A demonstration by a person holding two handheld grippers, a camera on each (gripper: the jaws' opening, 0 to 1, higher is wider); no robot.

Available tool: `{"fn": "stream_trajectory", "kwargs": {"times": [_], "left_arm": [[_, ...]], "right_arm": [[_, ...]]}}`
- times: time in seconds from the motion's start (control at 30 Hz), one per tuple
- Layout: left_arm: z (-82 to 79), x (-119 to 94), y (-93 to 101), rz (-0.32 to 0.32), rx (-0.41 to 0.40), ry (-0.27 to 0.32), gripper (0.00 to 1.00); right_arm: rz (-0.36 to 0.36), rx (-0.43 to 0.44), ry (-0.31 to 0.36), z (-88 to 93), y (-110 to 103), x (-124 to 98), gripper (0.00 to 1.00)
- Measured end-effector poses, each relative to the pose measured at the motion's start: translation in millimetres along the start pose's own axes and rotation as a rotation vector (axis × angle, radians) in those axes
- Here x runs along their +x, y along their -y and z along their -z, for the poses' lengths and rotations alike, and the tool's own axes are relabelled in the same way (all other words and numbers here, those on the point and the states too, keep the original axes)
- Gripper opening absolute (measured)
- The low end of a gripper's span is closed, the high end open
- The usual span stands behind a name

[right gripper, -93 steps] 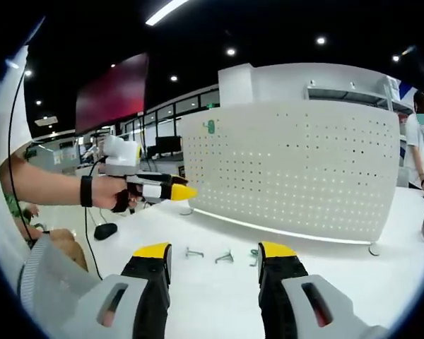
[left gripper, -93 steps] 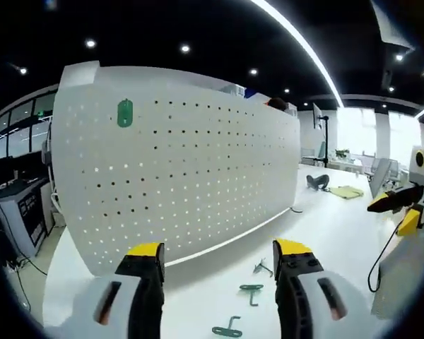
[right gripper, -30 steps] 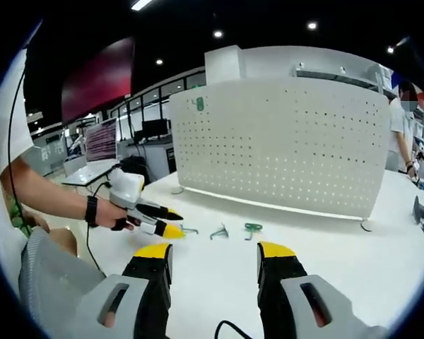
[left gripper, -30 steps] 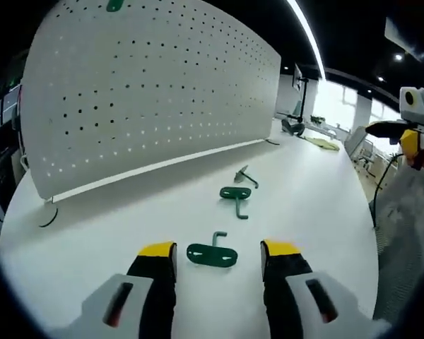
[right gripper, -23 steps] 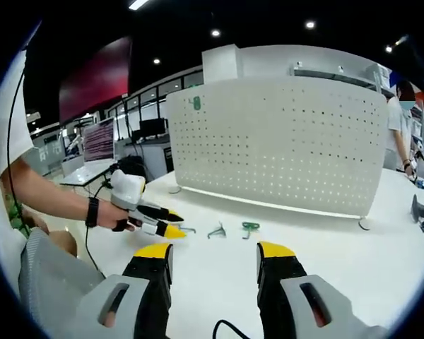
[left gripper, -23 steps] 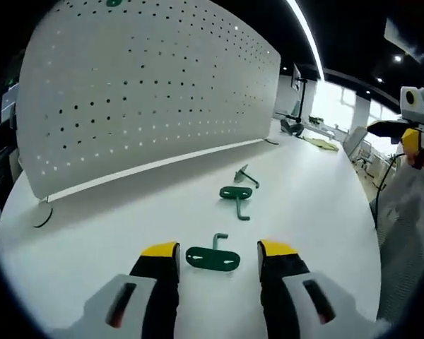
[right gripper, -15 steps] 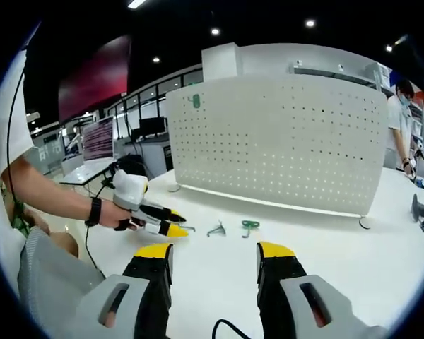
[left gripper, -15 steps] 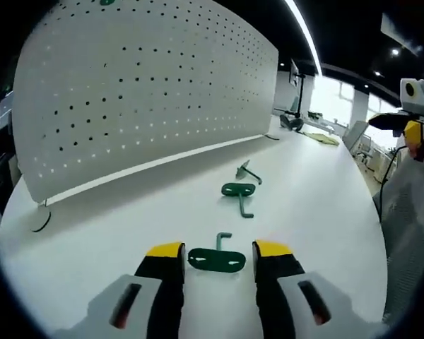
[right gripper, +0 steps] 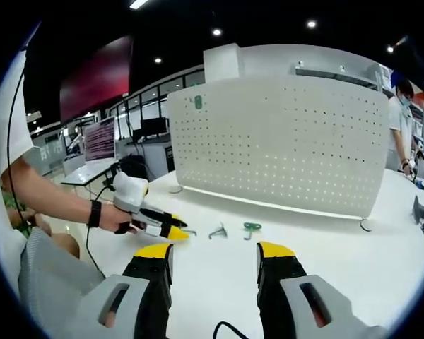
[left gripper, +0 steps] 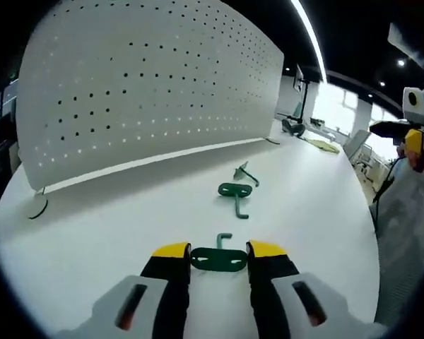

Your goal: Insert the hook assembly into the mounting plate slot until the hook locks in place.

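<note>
A green hook with a flat slotted plate (left gripper: pixel 219 259) lies on the white table (left gripper: pixel 113 212), and my left gripper (left gripper: pixel 219 250) is shut on it, both yellow tips against the plate's ends. A second green hook (left gripper: pixel 235 192) and a grey metal hook (left gripper: pixel 245 171) lie farther on. Behind them stands the white perforated mounting plate (left gripper: pixel 148 92). In the right gripper view the left gripper (right gripper: pixel 171 232) sits low on the table beside the hooks (right gripper: pixel 251 227). My right gripper (right gripper: pixel 214 251) hangs open above the table, holding nothing. A green piece (right gripper: pixel 197 102) sits high on the plate's left.
A person (right gripper: pixel 403 127) stands past the plate's right end. A black object (right gripper: pixel 420 210) lies on the table at the far right. Desks with monitors (right gripper: pixel 92 141) fill the room to the left. The plate's black foot (left gripper: pixel 35 210) rests on the table.
My left jaws have narrowed around the nearest green hook until they touch its plate. The right gripper has stayed nearly still.
</note>
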State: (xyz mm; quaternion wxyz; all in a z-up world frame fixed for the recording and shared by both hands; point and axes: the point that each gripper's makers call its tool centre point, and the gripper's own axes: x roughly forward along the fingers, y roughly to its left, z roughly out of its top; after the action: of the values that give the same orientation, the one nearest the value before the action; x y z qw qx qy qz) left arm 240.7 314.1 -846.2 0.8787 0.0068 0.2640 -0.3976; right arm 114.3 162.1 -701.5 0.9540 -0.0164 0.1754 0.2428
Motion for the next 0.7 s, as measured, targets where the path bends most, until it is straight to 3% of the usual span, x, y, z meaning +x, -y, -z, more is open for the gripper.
{"fn": "stream_trajectory", "kwargs": {"times": [0.37,0.43,0.7], "left_arm": [[-14.6,-11.0,15.3,0.045,-0.145,0.046,0.32],[-17.1,-13.6,20.9,0.052,-0.202,0.05,0.32],[-24.5,-26.0,38.2,0.07,-0.282,0.073,0.31]], "right_arm": [[-0.024,-0.011,0.014,-5.8,-5.7,3.0,0.48],[-0.029,-0.011,0.016,-6.7,-6.7,2.9,0.48],[-0.047,-0.013,0.034,-9.0,-9.8,1.6,0.47]]}}
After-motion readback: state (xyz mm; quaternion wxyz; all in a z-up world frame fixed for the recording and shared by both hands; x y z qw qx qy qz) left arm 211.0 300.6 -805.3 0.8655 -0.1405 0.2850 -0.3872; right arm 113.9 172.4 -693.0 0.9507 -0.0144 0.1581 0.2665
